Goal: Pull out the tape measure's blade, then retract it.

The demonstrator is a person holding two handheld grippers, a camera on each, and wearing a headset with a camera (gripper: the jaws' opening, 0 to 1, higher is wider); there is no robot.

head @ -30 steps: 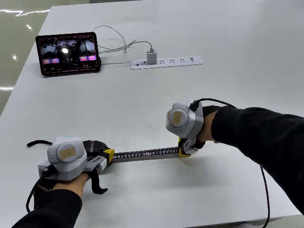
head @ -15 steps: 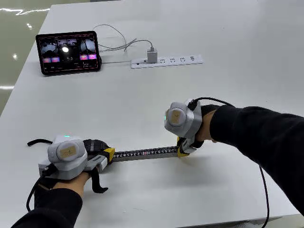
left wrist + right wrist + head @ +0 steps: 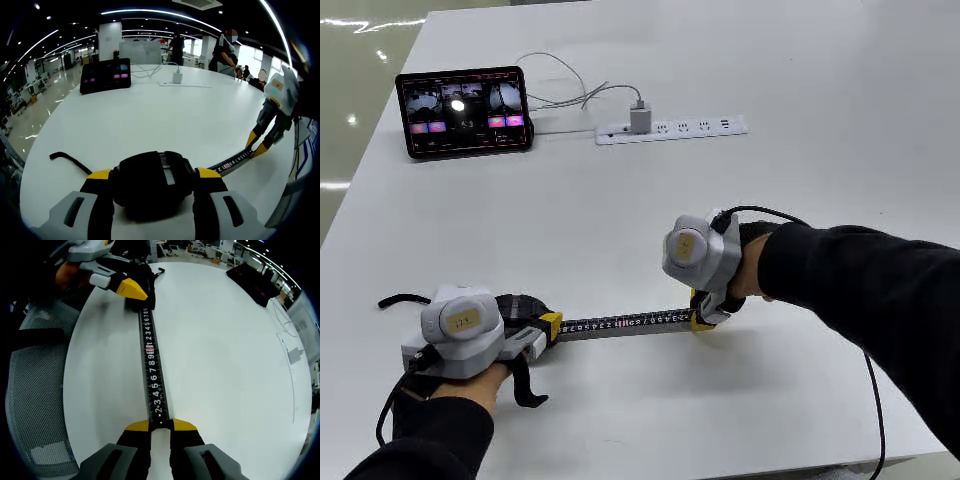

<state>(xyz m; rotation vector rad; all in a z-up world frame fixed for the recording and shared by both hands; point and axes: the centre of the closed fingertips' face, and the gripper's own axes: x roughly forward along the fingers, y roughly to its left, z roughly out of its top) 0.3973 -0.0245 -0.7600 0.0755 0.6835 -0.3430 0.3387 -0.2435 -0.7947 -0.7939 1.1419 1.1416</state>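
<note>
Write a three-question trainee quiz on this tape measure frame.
1. True or false: the right tool is shut on the end of the blade.
2. What does the left tool hold? A) a power strip B) the tape measure case C) a cable
3. Short answer: which device with a lit screen stands at the far left of the table in the head view?

Key: 1 true; 2 B; 3 the tablet.
</note>
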